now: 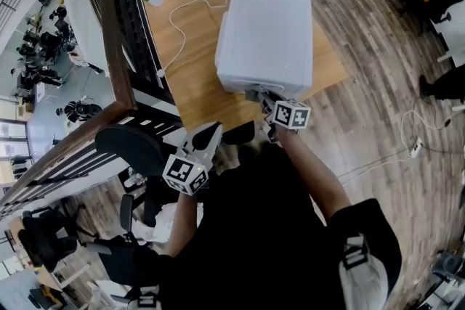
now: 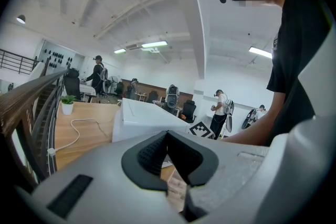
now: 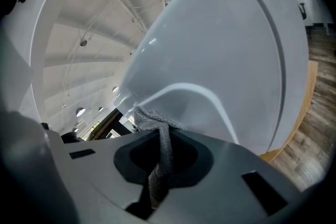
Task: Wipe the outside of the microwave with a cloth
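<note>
The wooden table [image 1: 196,3] carries the white microwave [image 1: 265,33], whose long axis in the head view runs from 12 to 6 o'clock, near end facing the person. The right gripper [image 1: 267,99] sits at that near end, at 6 o'clock, so the whole body lies ahead of it at 12. Its jaws are clenched on a grey cloth [image 3: 164,144], the free fold touching the casing. The left gripper [image 1: 209,133] hangs back at about 7 o'clock, well apart, jaws together on nothing. I'd say any stroke runs away from the person, right arm leading.
</note>
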The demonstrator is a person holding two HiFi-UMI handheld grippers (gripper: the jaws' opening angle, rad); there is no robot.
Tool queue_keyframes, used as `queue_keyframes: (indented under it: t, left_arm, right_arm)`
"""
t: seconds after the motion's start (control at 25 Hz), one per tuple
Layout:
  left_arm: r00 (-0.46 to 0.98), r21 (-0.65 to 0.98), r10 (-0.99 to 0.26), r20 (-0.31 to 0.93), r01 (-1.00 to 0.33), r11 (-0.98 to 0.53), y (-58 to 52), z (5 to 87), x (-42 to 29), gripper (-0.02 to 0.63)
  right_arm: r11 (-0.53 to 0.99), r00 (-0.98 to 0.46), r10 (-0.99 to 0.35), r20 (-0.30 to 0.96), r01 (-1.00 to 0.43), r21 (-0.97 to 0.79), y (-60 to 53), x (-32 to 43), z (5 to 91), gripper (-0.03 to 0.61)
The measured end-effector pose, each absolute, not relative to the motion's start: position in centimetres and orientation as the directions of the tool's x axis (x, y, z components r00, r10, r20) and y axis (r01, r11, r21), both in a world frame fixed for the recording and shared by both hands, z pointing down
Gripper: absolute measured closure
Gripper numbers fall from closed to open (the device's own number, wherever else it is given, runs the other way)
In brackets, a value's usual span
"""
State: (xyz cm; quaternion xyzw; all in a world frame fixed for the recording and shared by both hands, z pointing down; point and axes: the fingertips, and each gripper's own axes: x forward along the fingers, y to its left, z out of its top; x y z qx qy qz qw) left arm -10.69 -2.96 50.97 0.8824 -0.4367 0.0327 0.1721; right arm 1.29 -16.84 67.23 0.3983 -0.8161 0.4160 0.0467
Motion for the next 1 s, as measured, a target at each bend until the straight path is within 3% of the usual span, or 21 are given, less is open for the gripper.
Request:
queue_keyframes:
  t: [1.0]
  left_arm:
    - [0.644,0.266,-0.735,0.211,-0.761,-0.591,-3.0,50.6,-9.4,0.612]
  right_arm:
    - [0.248,-0.593,-0.689,0.415,-0.732,-0.634,-16.1,9.8,67.0,0.558]
